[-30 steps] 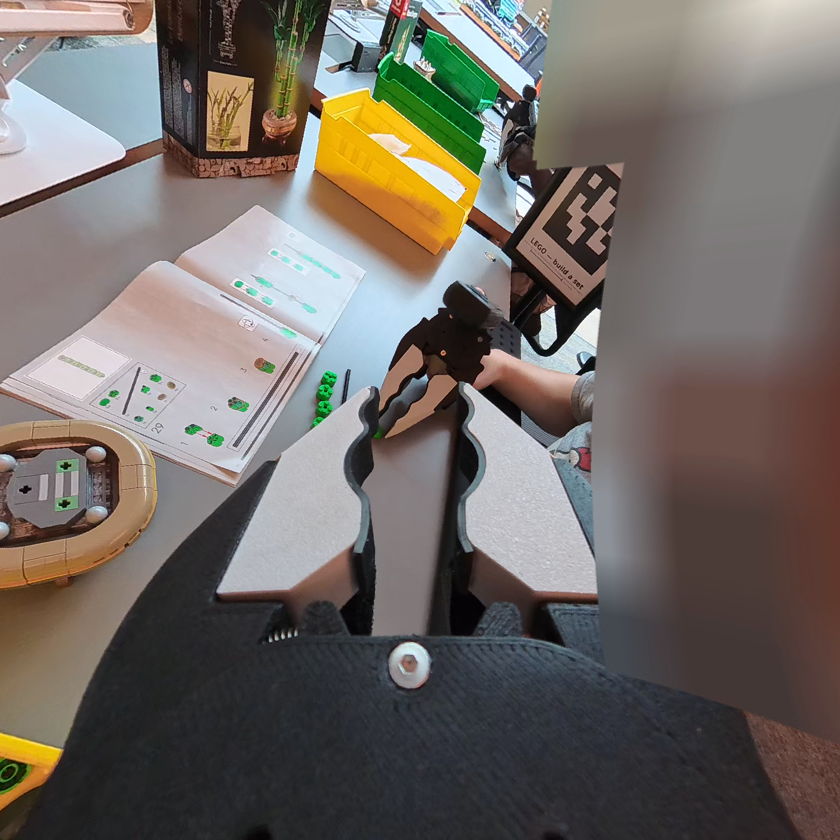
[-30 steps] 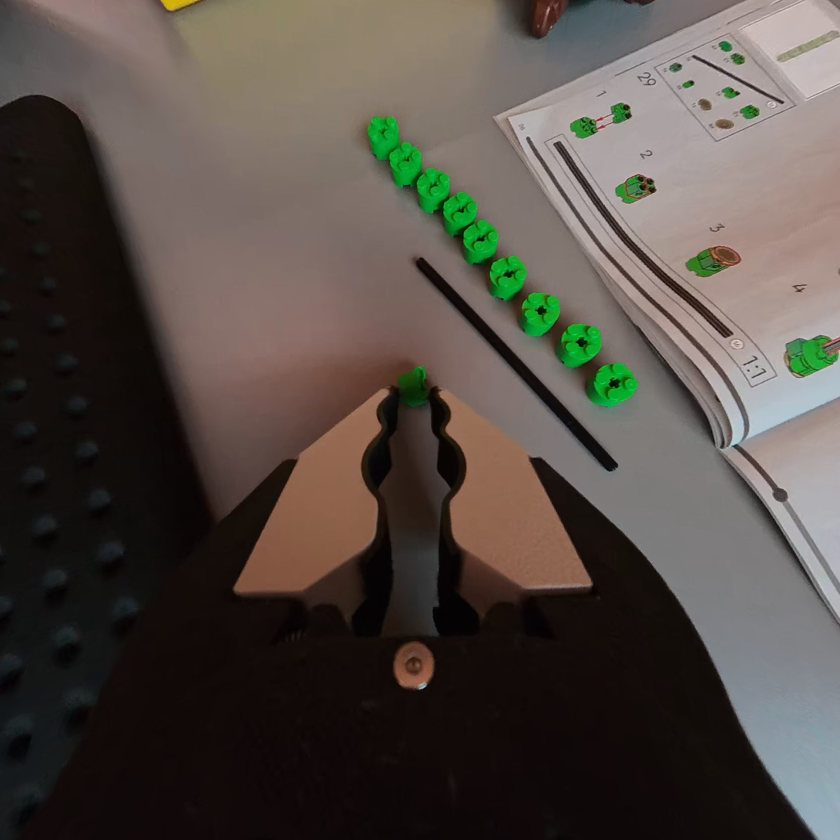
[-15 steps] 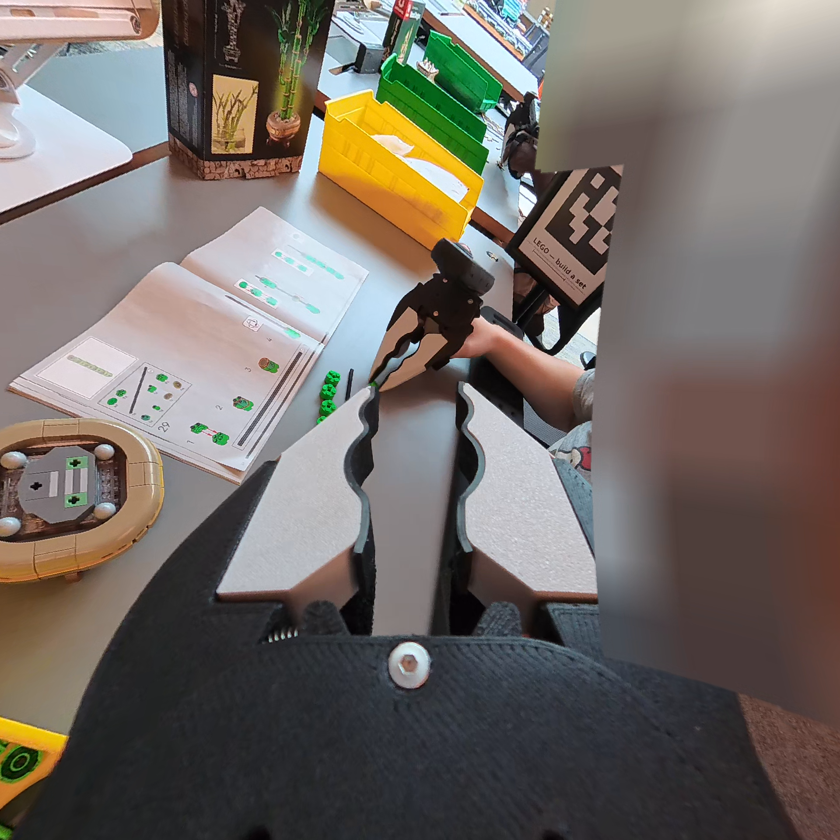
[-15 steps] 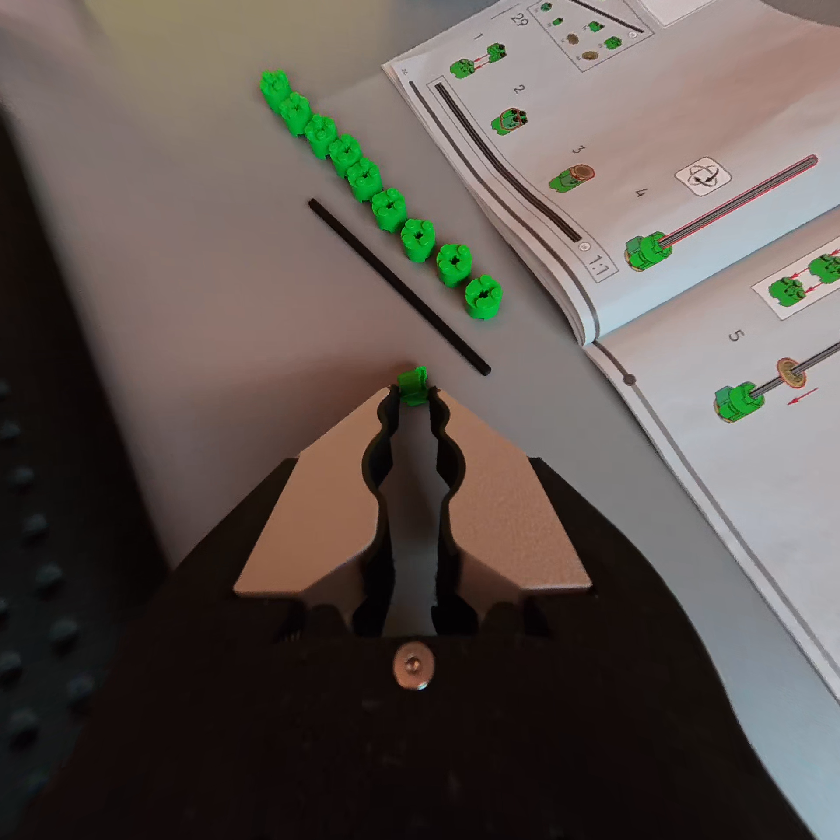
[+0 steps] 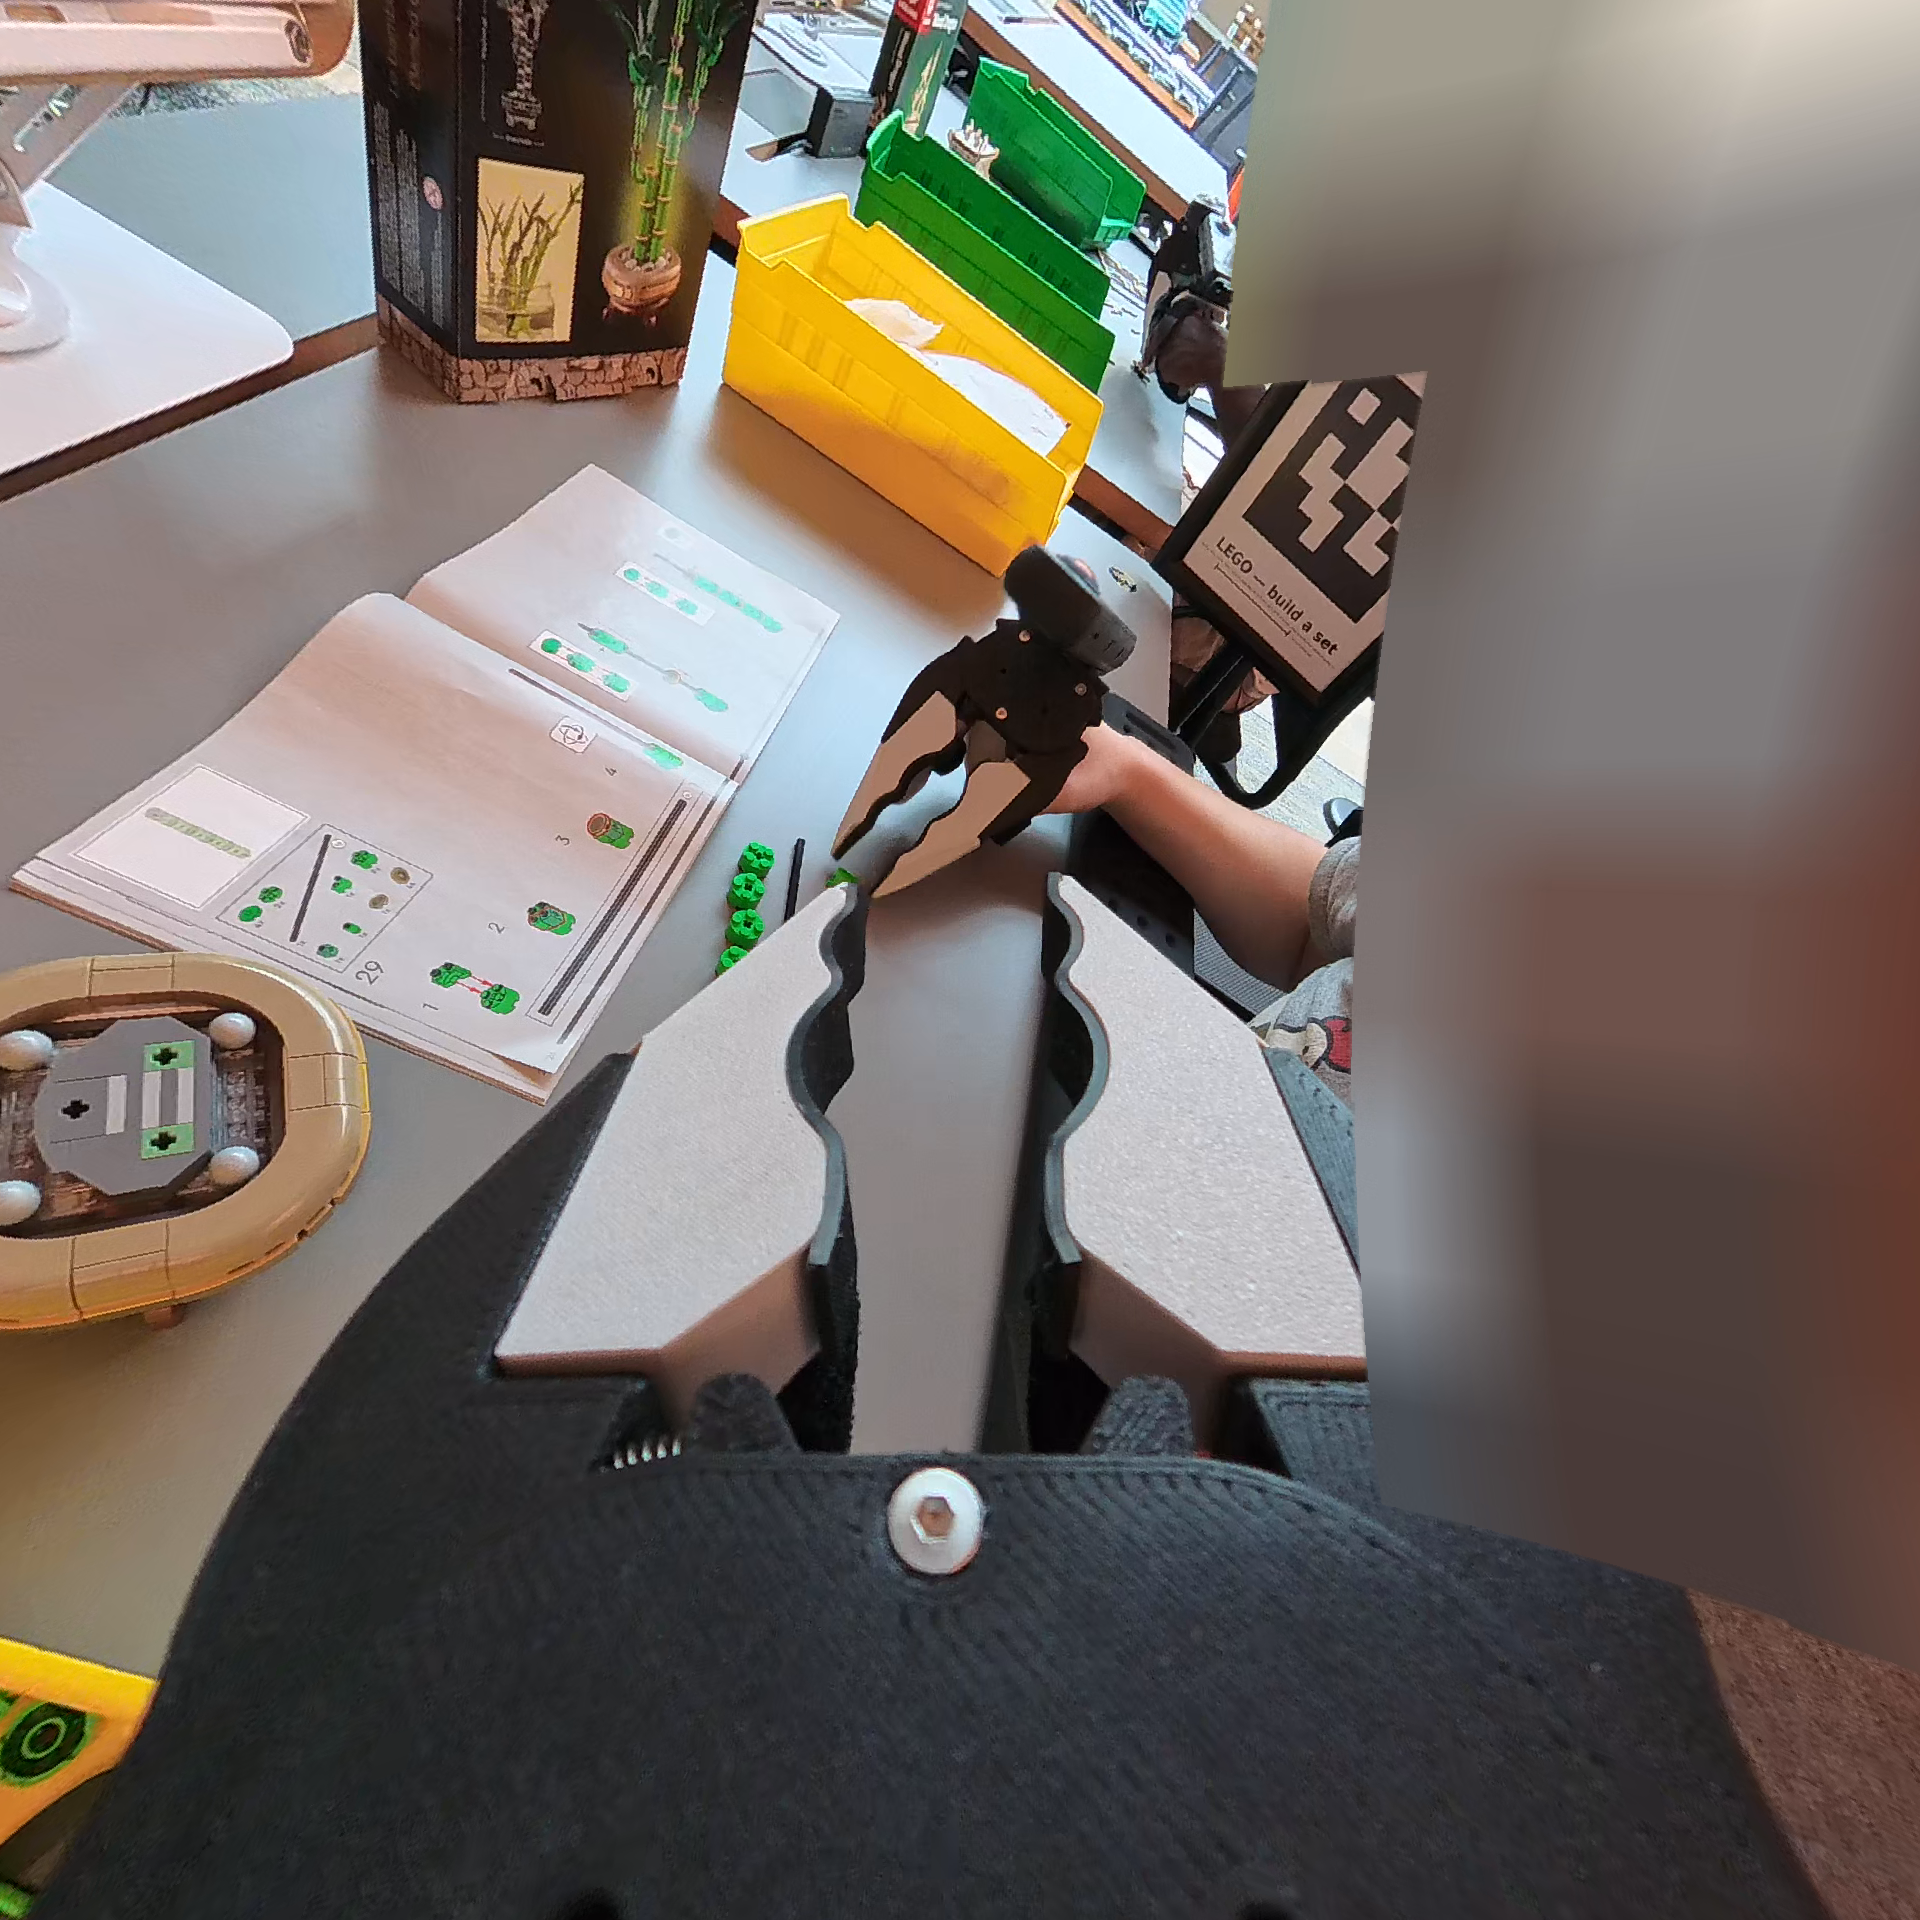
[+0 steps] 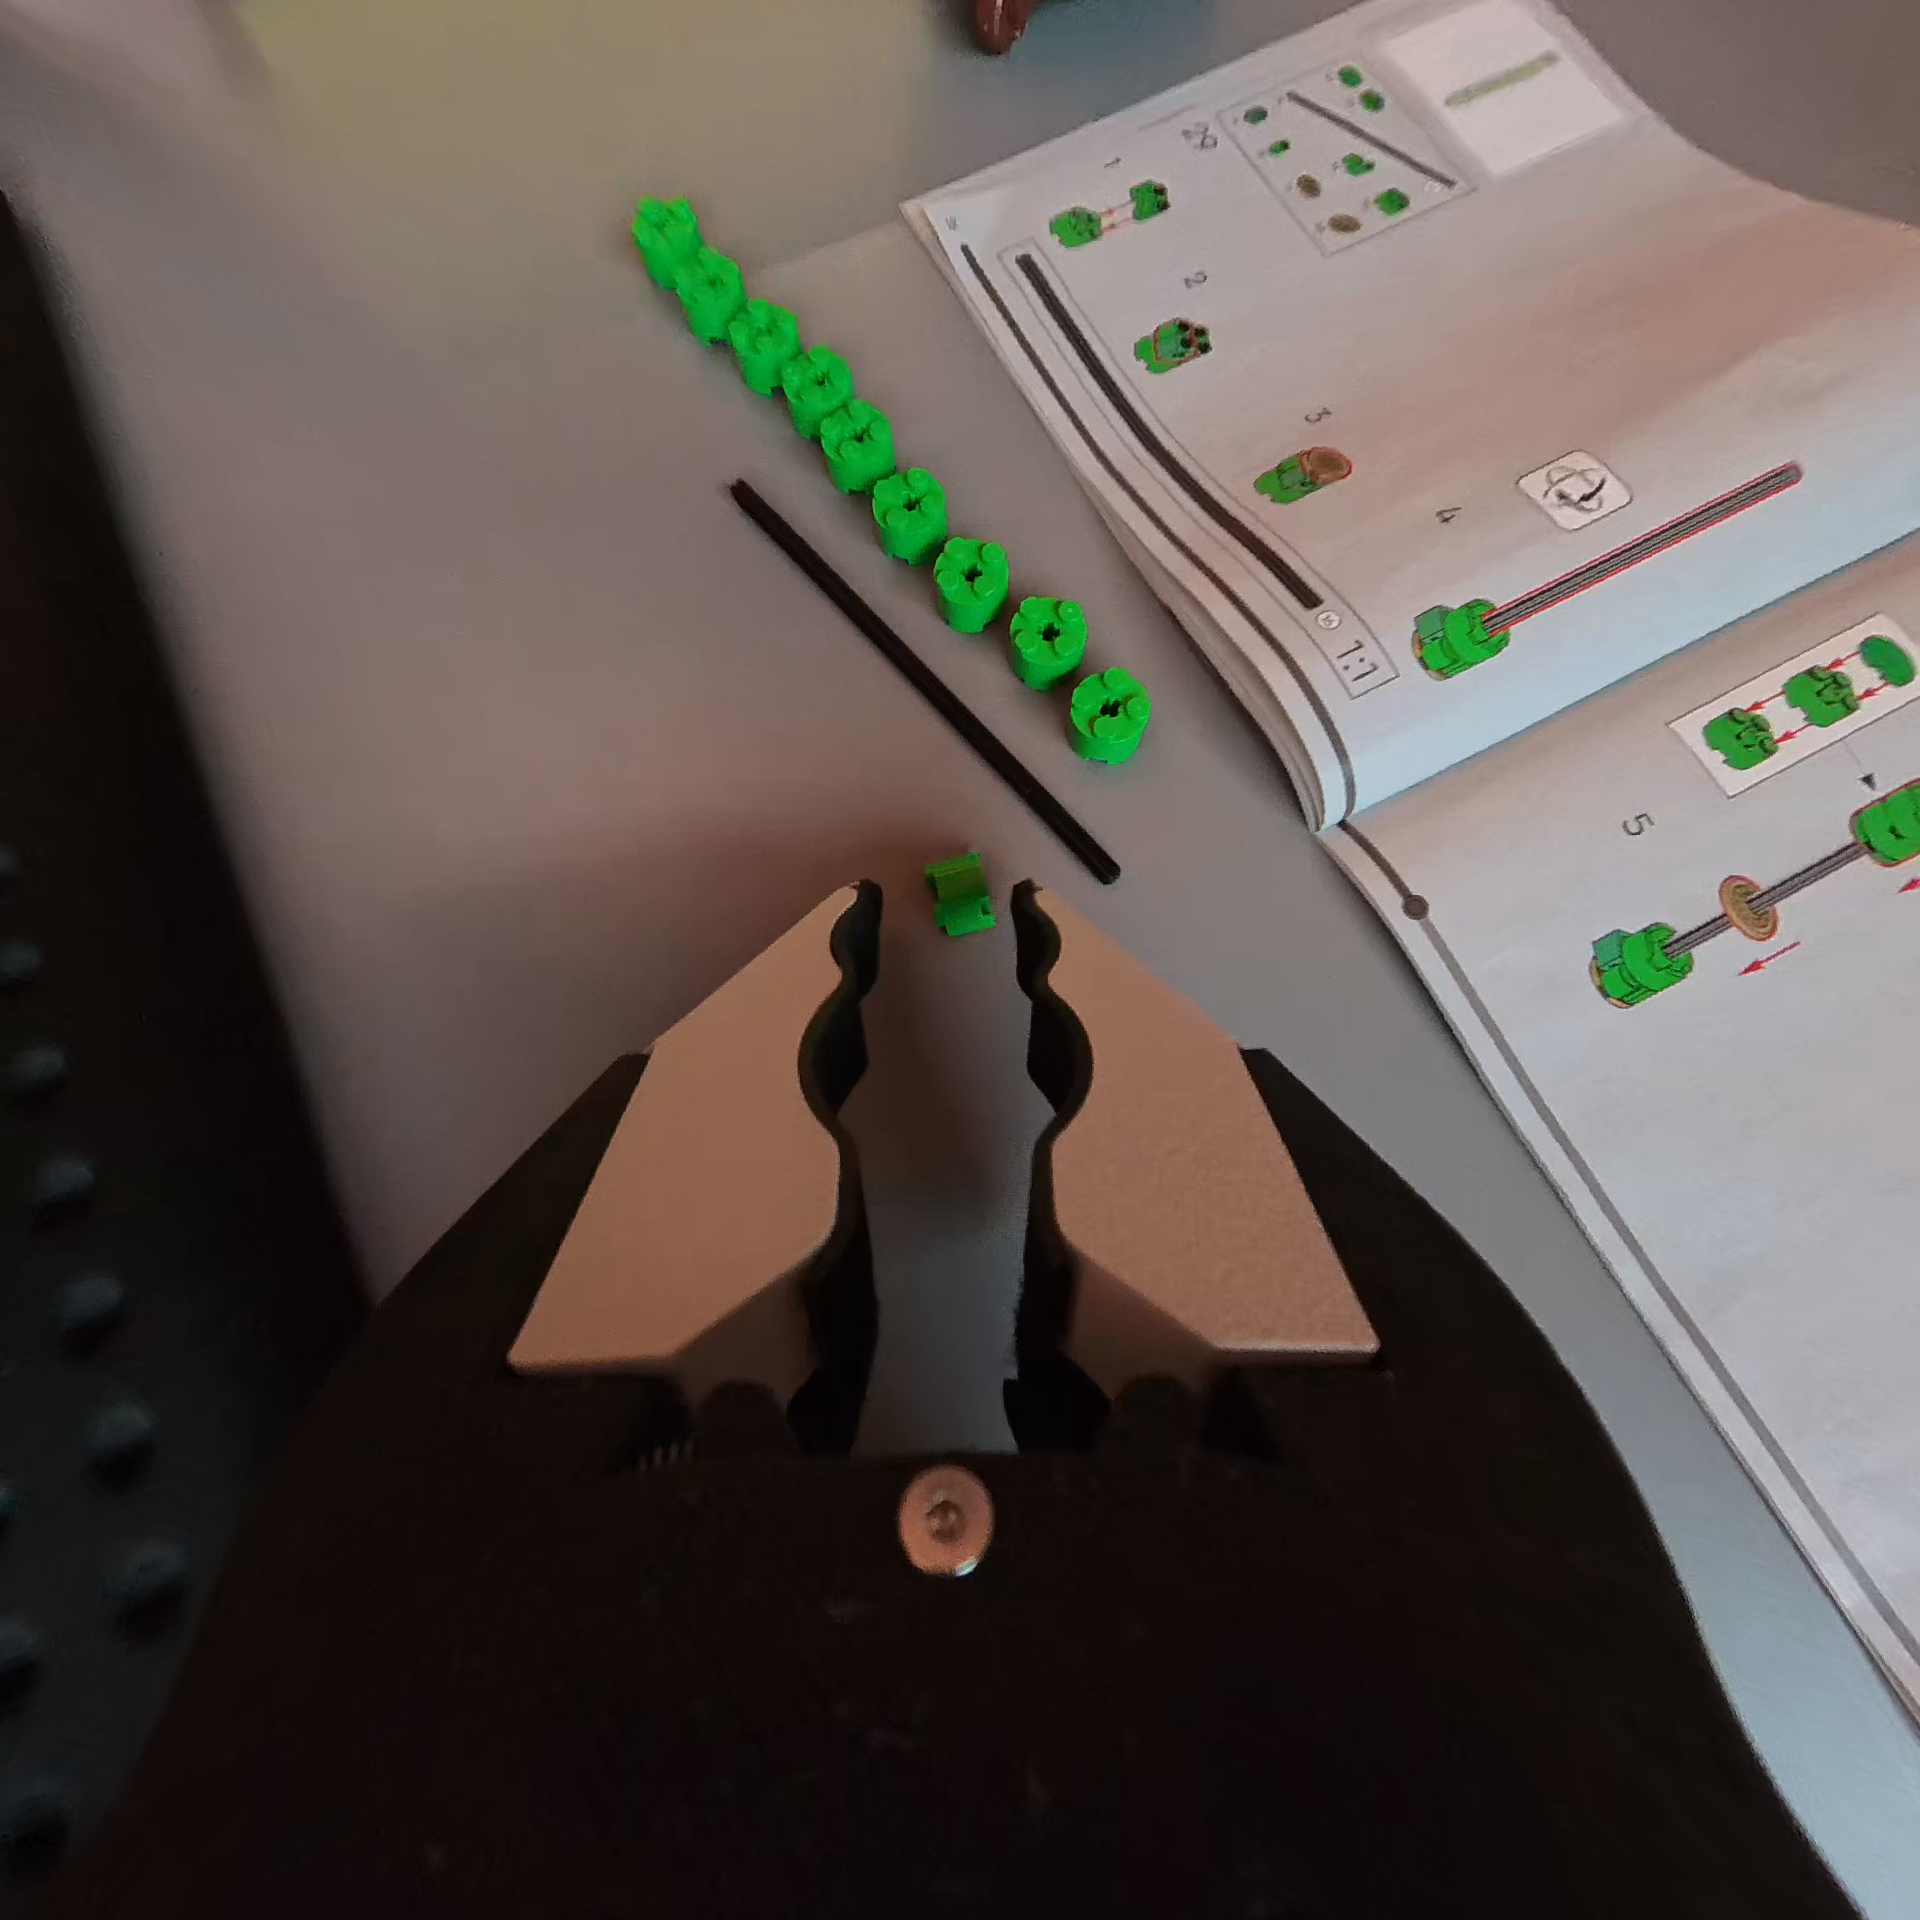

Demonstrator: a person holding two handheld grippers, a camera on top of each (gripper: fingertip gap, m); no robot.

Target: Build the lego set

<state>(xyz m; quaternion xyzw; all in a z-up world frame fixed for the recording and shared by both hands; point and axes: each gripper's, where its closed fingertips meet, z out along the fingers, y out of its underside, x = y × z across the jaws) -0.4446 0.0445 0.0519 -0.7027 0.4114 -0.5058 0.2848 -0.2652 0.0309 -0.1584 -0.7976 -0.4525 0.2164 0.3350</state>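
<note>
My right gripper [image 6: 943,888] is open, with a small green piece [image 6: 957,891] lying on the grey table between its fingertips, touching neither. A row of several green round bricks [image 6: 906,509] and a thin black axle [image 6: 920,675] lie just ahead. My left gripper [image 5: 951,894] is open and empty, held above the table. In the left wrist view the right gripper [image 5: 883,862] points down at the small green piece [image 5: 842,878], next to the green bricks [image 5: 746,909] and the axle [image 5: 795,873]. A tan oval base [image 5: 156,1132] sits at the left.
The open instruction booklet [image 5: 436,790] lies left of the bricks and also shows in the right wrist view [image 6: 1558,520]. The set's box [image 5: 540,187], a yellow bin [image 5: 894,395] and green bins [image 5: 987,229] stand at the back. A tag sign [image 5: 1309,520] stands at the right. The grippers' ends are close to 30 centimetres from one another. From my right tips it is roughly 5 centimetres to the thin black axle [image 6: 920,675]; from my left, 25 centimetres. My left tips are roughly 20 centimetres from the tan oval base [image 5: 156,1132].
My right gripper opened and let go of the small green piece, which now lies on the table between the fingertips. The left gripper stayed open and nearly still.
</note>
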